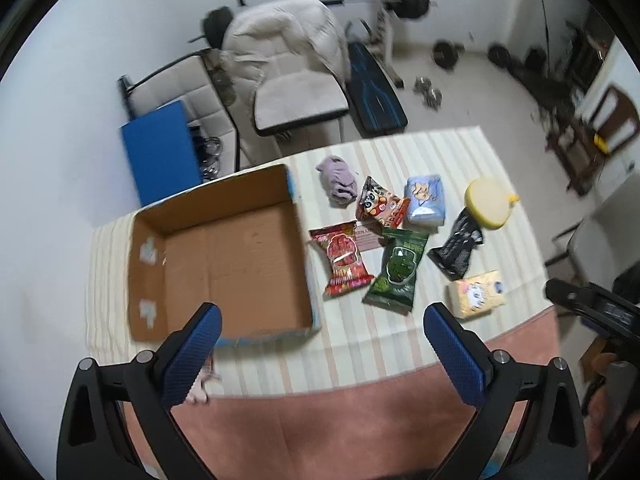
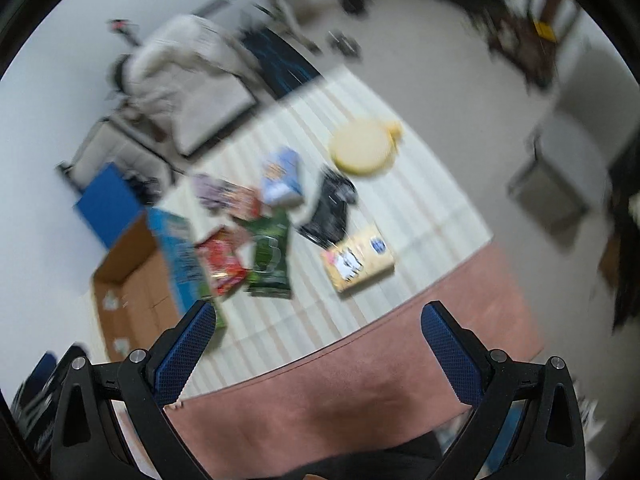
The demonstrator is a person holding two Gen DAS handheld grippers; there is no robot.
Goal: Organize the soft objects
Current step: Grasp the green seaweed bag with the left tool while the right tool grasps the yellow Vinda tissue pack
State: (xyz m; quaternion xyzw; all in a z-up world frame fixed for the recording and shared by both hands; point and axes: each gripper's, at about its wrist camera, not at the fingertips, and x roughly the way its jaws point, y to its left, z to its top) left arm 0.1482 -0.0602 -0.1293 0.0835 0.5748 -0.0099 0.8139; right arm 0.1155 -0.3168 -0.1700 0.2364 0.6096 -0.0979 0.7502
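Left wrist: packets [image 1: 390, 270] lie beyond the open left tool [image 1: 322, 322].

Right wrist view motion-blurred; snack packets [image 2: 248, 240] unreadable.

Even, soft indoor light; heavy fisheye edge distortion; right wrist view motion-blurred, left wrist view mostly sharp.

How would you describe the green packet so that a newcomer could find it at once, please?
Start at the open cardboard box on the striped cloth. Just right of it lies a red packet, and the green packet lies directly right of that. It is the only dark green item, with a black packet further right.
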